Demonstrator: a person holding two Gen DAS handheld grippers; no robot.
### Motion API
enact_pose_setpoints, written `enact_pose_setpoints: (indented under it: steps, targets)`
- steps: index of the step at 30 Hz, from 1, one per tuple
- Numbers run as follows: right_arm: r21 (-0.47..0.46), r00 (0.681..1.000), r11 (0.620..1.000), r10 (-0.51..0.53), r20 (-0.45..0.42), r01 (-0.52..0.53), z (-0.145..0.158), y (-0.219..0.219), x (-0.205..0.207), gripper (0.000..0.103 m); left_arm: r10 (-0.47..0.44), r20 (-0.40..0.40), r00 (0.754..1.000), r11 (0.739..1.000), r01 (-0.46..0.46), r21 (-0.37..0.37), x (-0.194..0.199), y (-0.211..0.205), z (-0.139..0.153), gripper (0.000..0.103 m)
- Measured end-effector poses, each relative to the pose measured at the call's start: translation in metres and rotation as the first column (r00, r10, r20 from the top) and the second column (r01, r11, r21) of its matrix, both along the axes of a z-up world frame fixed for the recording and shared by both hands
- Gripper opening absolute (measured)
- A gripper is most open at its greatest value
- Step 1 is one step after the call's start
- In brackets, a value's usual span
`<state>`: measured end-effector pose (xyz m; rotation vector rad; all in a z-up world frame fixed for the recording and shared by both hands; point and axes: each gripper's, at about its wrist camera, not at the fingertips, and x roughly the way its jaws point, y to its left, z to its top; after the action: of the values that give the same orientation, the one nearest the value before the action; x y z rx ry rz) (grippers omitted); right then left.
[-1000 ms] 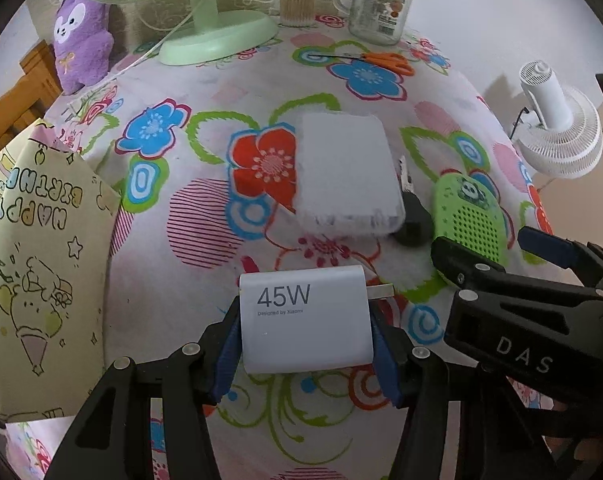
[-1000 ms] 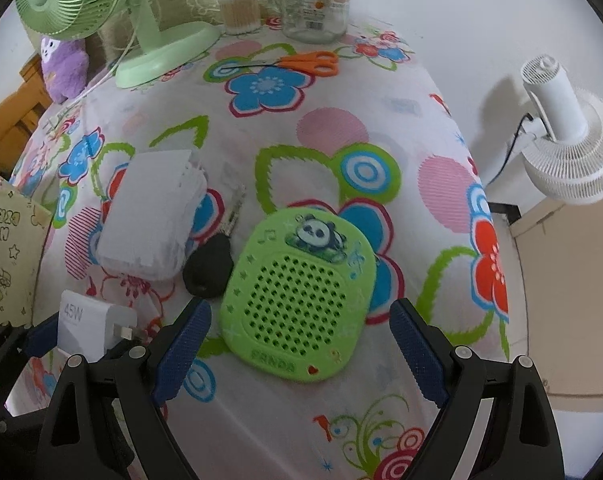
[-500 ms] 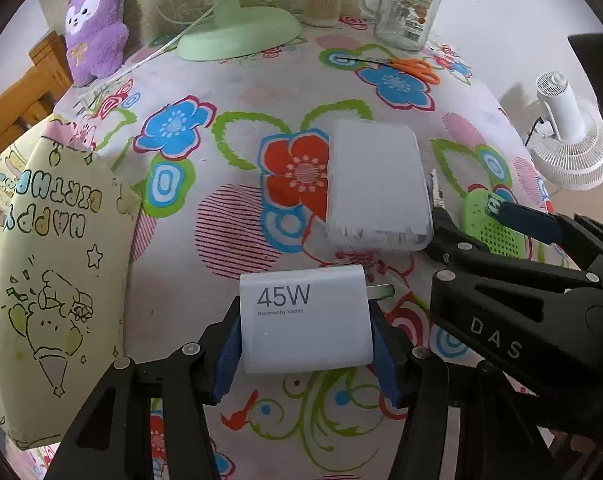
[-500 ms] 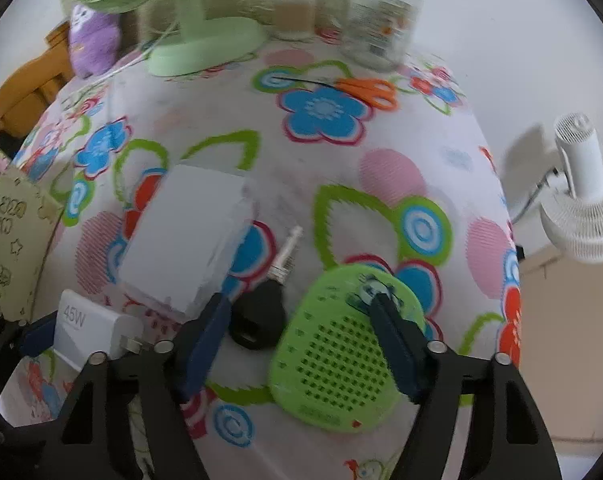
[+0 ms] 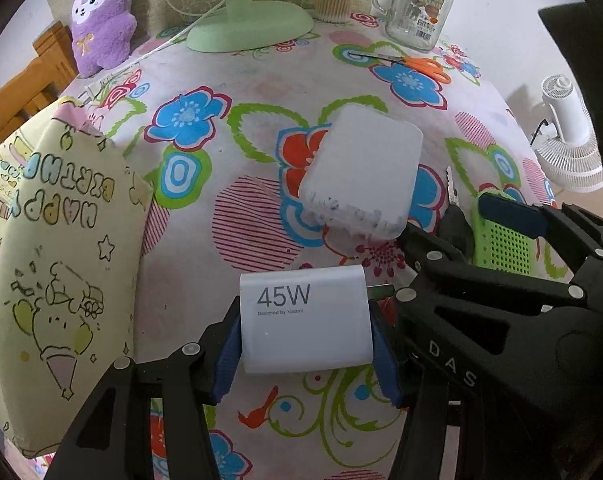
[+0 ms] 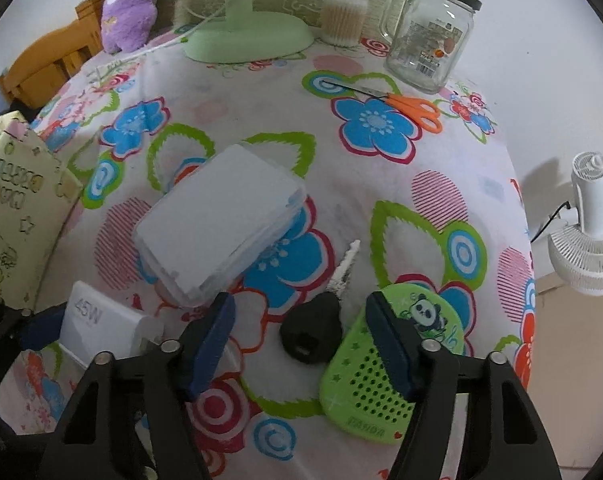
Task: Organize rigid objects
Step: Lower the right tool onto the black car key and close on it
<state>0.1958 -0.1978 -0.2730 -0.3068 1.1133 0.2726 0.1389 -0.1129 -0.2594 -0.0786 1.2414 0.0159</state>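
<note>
My left gripper (image 5: 305, 352) is shut on a white 45W charger (image 5: 305, 320), held above the flowered tablecloth; the charger also shows at the lower left of the right wrist view (image 6: 97, 324). My right gripper (image 6: 301, 344) is open, its fingers either side of a black-headed key (image 6: 313, 332) lying on the cloth. A green panda speaker (image 6: 381, 376) lies just right of the key, partly under the right finger. A white plastic box (image 6: 221, 236) lies beyond the left finger and shows in the left wrist view (image 5: 361, 172).
Orange scissors (image 6: 413, 106), a glass jar (image 6: 429, 40), a cotton-swab cup (image 6: 341, 20) and a green fan base (image 6: 249, 40) stand at the back. A purple plush (image 5: 101, 28) sits far left. A yellow birthday bag (image 5: 49, 240) is at left. A white fan (image 6: 593, 236) stands beyond the table's right edge.
My right gripper has moved left from the green speaker and now brackets the key, its jaws narrower. My left gripper still holds the charger and has shifted slightly.
</note>
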Motion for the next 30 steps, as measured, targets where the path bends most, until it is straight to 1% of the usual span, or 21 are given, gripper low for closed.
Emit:
enact_pose_setpoints:
  steps: [1, 3, 5, 6, 7, 10, 13, 15, 16, 27, 30]
  targets:
    - [0.022, 1.000, 1.000, 0.018, -0.017, -0.017, -0.002, 0.002, -0.001, 0.061, 0.000, -0.002, 1.000, 1.000, 0.000, 0.001, -0.001, 0.000, 0.000, 0.058]
    - [0.021, 1.000, 1.000, 0.005, -0.014, -0.005, -0.004, 0.005, -0.001, 0.062, -0.004, -0.004, 1.000, 1.000, 0.004, 0.003, -0.001, 0.000, -0.001, 0.058]
    - [0.061, 0.999, 0.997, -0.033, -0.032, 0.035, -0.004, -0.001, 0.001, 0.061, -0.006, -0.002, 1.000, 1.000, 0.006, -0.003, -0.001, 0.001, 0.000, 0.058]
    - [0.071, 0.999, 0.997, -0.039, -0.026, 0.041, -0.004, -0.001, 0.000, 0.061, -0.004, -0.001, 1.000, 1.000, 0.004, -0.007, -0.001, 0.001, 0.000, 0.058]
    - [0.056, 0.999, 0.998, -0.028, -0.015, 0.029, -0.004, 0.001, -0.001, 0.061, -0.002, 0.000, 1.000, 1.000, 0.002, -0.011, -0.001, 0.002, 0.000, 0.058]
    - [0.062, 0.999, 0.997, -0.045, -0.020, 0.046, -0.004, 0.000, -0.002, 0.060, -0.013, 0.005, 1.000, 1.000, 0.013, -0.007, -0.003, 0.001, -0.001, 0.058]
    - [0.062, 0.997, 0.995, -0.074, -0.024, 0.075, -0.003, -0.003, -0.005, 0.052, -0.012, 0.005, 1.000, 1.000, 0.012, -0.017, -0.005, 0.004, 0.000, 0.058]
    - [0.057, 0.997, 0.996, -0.072, -0.026, 0.073, -0.002, -0.002, -0.007, 0.043, -0.019, 0.007, 1.000, 1.000, 0.019, -0.011, -0.006, 0.004, 0.000, 0.058]
    - [0.058, 0.997, 0.995, -0.076, -0.028, 0.077, -0.002, -0.002, -0.008, 0.036, -0.020, 0.007, 1.000, 1.000, 0.020, -0.010, -0.007, 0.005, 0.000, 0.058]
    - [0.080, 0.992, 0.989, -0.118, -0.053, 0.122, 0.001, -0.003, -0.019, 0.035, -0.037, 0.024, 0.999, 0.999, 0.037, -0.001, -0.013, 0.007, 0.007, 0.058]
    - [0.079, 0.992, 0.989, -0.122, -0.041, 0.125, 0.006, -0.003, -0.024, 0.035, -0.047, 0.030, 0.998, 0.999, 0.047, -0.004, -0.017, 0.006, 0.011, 0.058]
